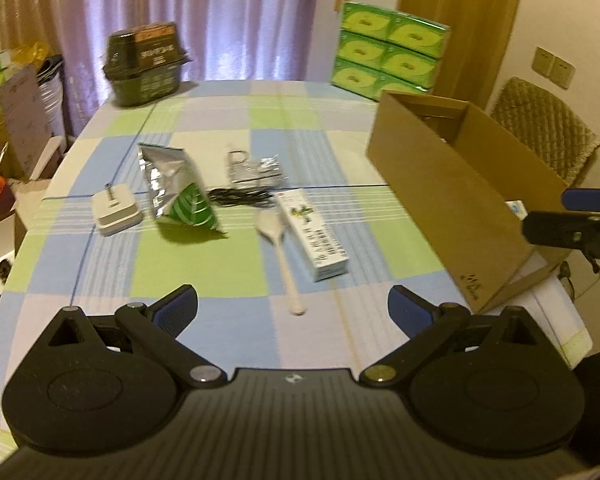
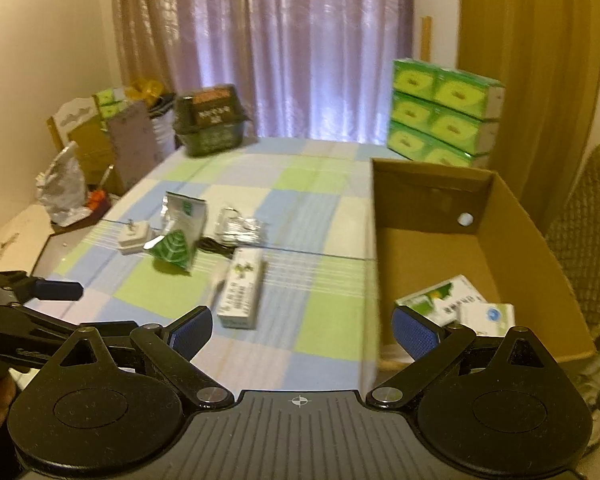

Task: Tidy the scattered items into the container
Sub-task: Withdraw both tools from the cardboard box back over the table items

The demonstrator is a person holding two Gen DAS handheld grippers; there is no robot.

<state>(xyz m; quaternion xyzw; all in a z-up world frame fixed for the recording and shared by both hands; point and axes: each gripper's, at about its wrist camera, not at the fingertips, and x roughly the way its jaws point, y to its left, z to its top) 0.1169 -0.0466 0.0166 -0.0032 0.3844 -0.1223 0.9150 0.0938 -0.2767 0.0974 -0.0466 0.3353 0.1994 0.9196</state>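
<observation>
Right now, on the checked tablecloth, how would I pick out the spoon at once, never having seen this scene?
Start at the open cardboard box on the table's right side, then look left to the long white carton lying flat beside it. The white spoon lies just left of that carton, bowl pointing away, handle toward the left gripper. It is the only thin, unprinted item there.

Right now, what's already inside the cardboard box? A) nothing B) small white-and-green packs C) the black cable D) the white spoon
B: the right wrist view shows small white-and-green packs lying on the floor of the cardboard box, while the white spoon and black cable are out on the tablecloth.
</observation>
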